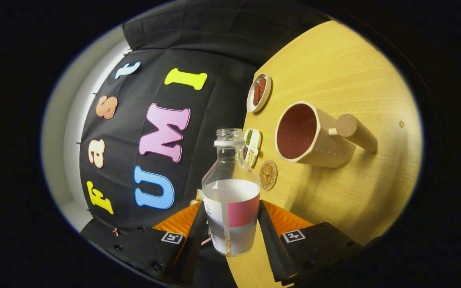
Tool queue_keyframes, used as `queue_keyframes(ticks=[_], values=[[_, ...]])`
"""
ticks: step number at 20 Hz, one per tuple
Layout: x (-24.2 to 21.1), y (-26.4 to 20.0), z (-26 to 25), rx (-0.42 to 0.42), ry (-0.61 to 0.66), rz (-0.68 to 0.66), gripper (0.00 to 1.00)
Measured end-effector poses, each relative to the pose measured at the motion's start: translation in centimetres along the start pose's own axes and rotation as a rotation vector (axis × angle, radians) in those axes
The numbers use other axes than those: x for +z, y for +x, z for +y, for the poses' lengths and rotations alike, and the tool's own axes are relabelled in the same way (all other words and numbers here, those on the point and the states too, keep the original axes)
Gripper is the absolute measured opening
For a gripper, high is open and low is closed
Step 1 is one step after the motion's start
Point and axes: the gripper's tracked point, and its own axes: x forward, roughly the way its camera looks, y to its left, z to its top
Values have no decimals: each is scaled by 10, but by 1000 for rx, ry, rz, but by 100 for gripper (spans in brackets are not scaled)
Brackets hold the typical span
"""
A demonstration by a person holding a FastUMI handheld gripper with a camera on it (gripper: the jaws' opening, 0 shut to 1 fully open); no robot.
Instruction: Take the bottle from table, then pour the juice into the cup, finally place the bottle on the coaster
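My gripper (pixel 230 222) is shut on a clear glass bottle (pixel 230 188) with a white and pink label, both fingers pressing its lower body. The bottle has no cap and its neck points away from me. The whole view is rolled sideways, so the bottle is tilted relative to the wooden table (pixel 346 68). Beyond the bottle and to one side stands a beige cup (pixel 314 134) with a dark red inside and a round wooden handle (pixel 354 130). A small round brown coaster (pixel 268 175) lies on the table between the bottle and the cup.
A small round dish (pixel 259 93) with reddish pieces sits near the table's far edge. A little divided tray (pixel 251 146) with green and pale contents lies just behind the bottle's neck. A few droplets (pixel 401 124) dot the wood past the cup handle.
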Motion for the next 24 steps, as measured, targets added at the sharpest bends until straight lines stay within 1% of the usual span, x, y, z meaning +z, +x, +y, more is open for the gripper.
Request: queue_keyframes(ticks=[4,8,16,21,24], values=[[-7,4,-4,-7,73,23,74],[-1,4,-8,-12,142,-2,74],[-1,2,-7,-11,271,11,74],[-3,4,-10,-19,336,25,74],[-3,-3,-18,-26,366,22,74]])
